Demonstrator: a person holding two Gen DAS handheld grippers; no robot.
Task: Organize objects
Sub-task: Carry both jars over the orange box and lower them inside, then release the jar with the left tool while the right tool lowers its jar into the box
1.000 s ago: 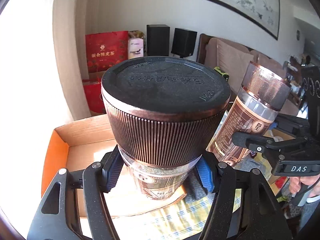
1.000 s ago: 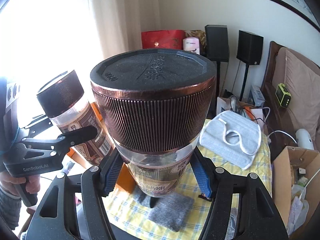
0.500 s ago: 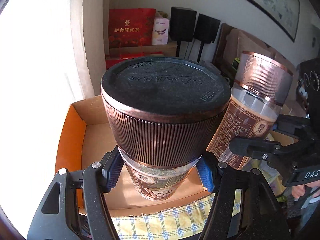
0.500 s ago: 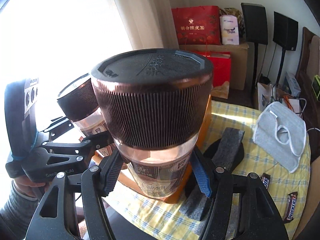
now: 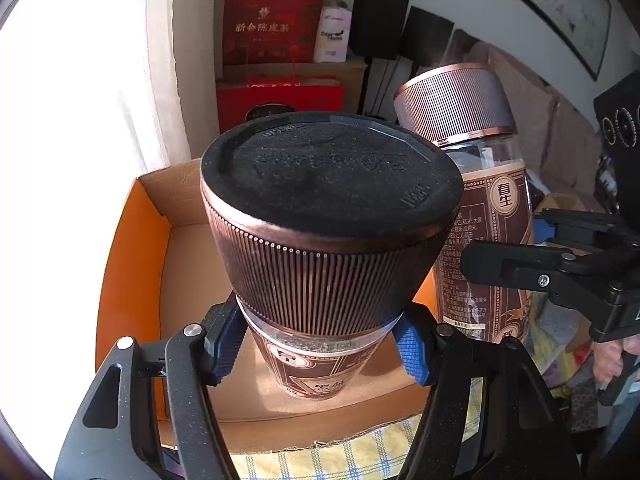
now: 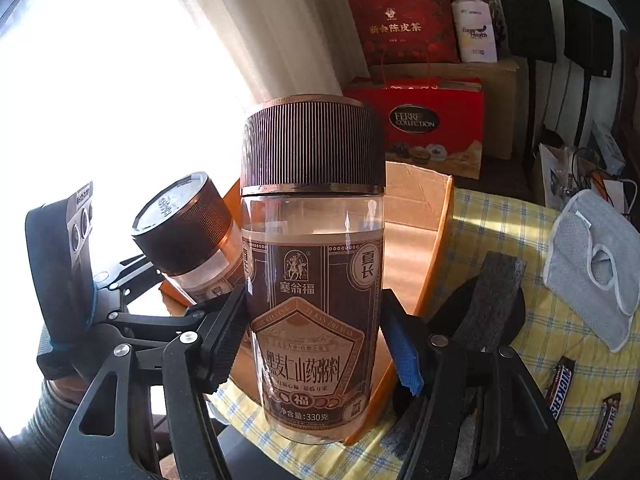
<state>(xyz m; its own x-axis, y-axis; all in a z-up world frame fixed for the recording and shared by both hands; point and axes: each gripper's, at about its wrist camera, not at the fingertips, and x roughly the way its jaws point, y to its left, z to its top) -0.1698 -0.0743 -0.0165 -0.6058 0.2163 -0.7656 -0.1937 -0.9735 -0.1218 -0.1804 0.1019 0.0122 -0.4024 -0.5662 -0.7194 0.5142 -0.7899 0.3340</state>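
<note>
Two handheld grippers are up over the near side of an open cardboard box point(image 5: 192, 280) with orange outer walls, each clamped on its own jar. Seen from the left wrist, the left gripper point(image 5: 316, 344) tips steeply downward, and its blue pads point(image 5: 412, 348) press on the clear shoulder of the left jar point(image 5: 320, 240) just under the ribbed copper-brown lid; that jar leans toward the camera, its dark lid top filling the middle of the view and its base hanging above the bare cardboard floor of the box. Whether the base touches the floor cannot be told. Seen from the right wrist, the right gripper point(image 6: 316, 340) also points down at a slant, its pads squeezing the labelled middle of the right jar point(image 6: 314, 272), which stands close to upright in the jaws, lid on top, in front of the box's near orange wall. In the same view the other jar sits tilted to the left, just beside and slightly behind the right one, with a hand point(image 6: 60, 380) in a grey sleeve gripping the tool's handle at the left edge. A yellow checked cloth point(image 6: 520, 240) covers the table under the box, with a grey face mask point(image 6: 592, 272), grey foam pieces point(image 6: 492, 300) and two chocolate bars point(image 6: 560, 388) lying to the right
</note>
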